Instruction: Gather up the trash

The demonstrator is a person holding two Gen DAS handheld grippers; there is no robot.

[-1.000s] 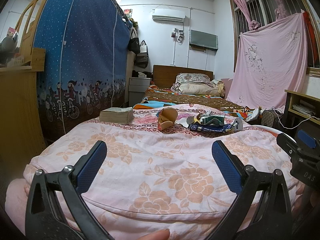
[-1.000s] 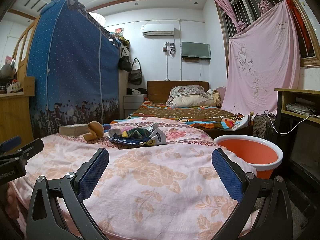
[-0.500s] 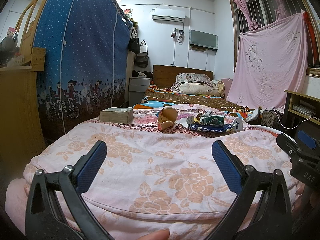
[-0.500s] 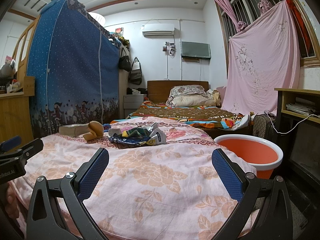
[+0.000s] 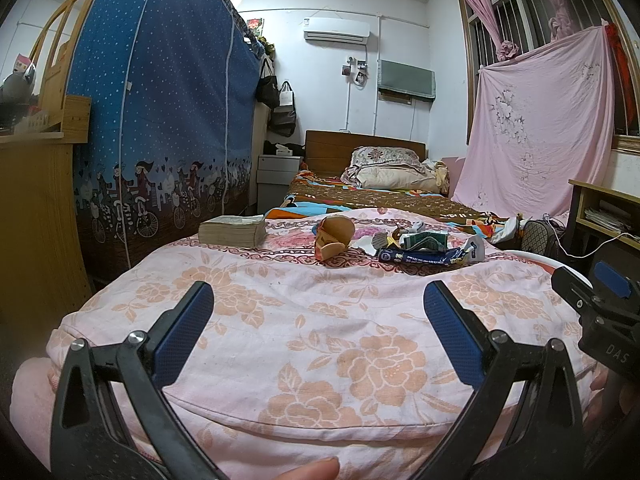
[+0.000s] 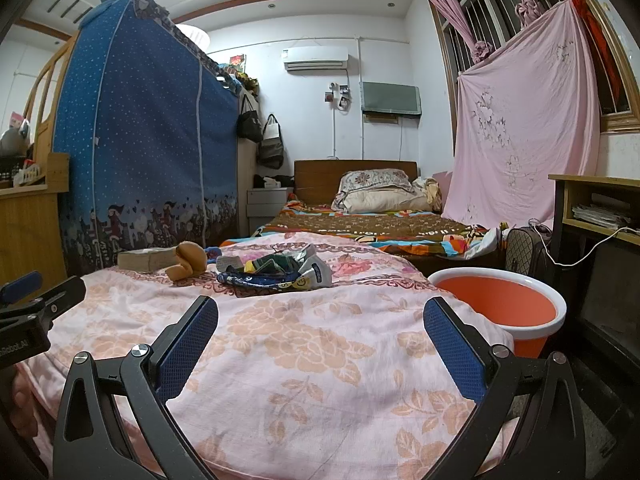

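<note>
**Both grippers spread and empty above the quilt; trash lies at the far edge**

Left gripper (image 5: 318,306): jaws spread wide, nothing between the blue pads. It hangs over the near end of the pink floral quilt (image 5: 304,312). A fingertip (image 5: 308,470) shows at the bottom edge of the left wrist view.

Right gripper (image 6: 320,312): jaws likewise spread wide and empty, over the same quilt. Each gripper appears at the edge of the other's view — the two sit side by side.

Trash location: a pile of wrappers (image 6: 276,272) rests on the quilt's far end, well apart from both grippers. It includes a dark blue packet (image 5: 416,257) lying flat and a crumpled white piece. Just beside the pile, on its left, sits a brown paper cup (image 5: 334,238), tipped over. A thick book (image 5: 233,231) lies further left, apart from the cup.

Receptacle: an orange bucket (image 6: 532,340) with a white rim stands on the floor against the right side of the quilt.
</note>
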